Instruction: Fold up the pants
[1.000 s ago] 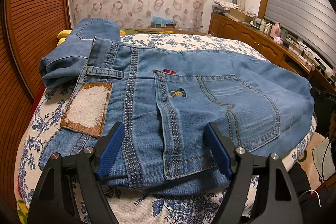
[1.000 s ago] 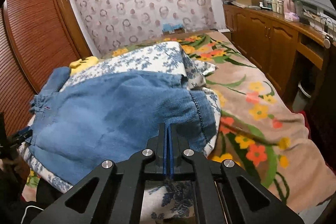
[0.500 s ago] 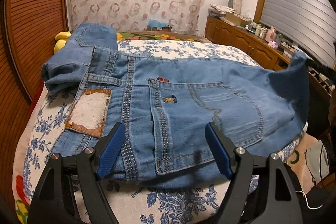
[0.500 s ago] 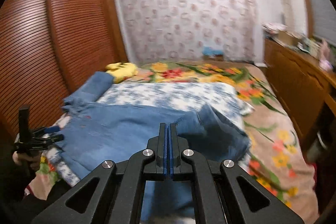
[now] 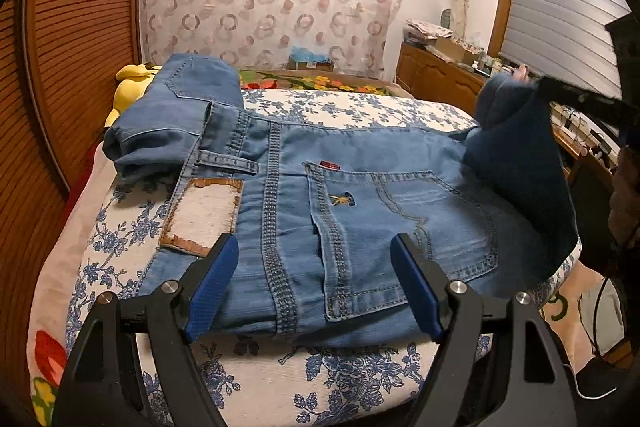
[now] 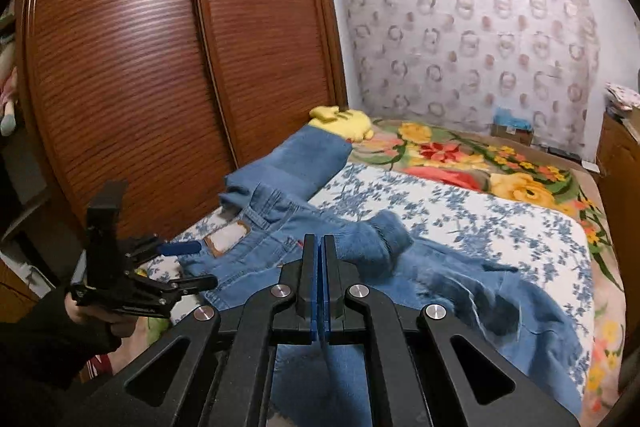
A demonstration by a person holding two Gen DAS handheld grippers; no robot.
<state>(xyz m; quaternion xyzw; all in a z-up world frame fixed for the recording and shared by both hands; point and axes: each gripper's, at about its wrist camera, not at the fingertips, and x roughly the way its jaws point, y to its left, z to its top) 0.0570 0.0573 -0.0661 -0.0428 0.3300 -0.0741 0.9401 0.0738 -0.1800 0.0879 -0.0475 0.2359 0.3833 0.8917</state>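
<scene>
Blue denim pants point(image 5: 360, 211) are spread seat-up on a blue-floral white cover point(image 5: 340, 379) over the bed, waistband near, patch and back pocket visible. A second folded denim piece point(image 5: 172, 115) lies at far left, touching the waistband corner, beside a yellow plush toy point(image 5: 128, 83).

Left gripper point(image 5: 316, 287) is seen hovering just above the near waistband edge, jaws released and spread wide, nothing between the blue pads point(image 5: 212, 287). In the right wrist view it point(image 6: 188, 263) is held at near left by a dark-sleeved hand point(image 6: 92, 315).

Right gripper point(image 6: 319, 291) is seen with jaws clenched on a fold of the pants' leg fabric; the leg end point(image 5: 516, 147) is lifted off the bed at right, its darker inside shown, and is blurred.

A wooden slatted wardrobe point(image 6: 180, 47) stands at left.
</scene>
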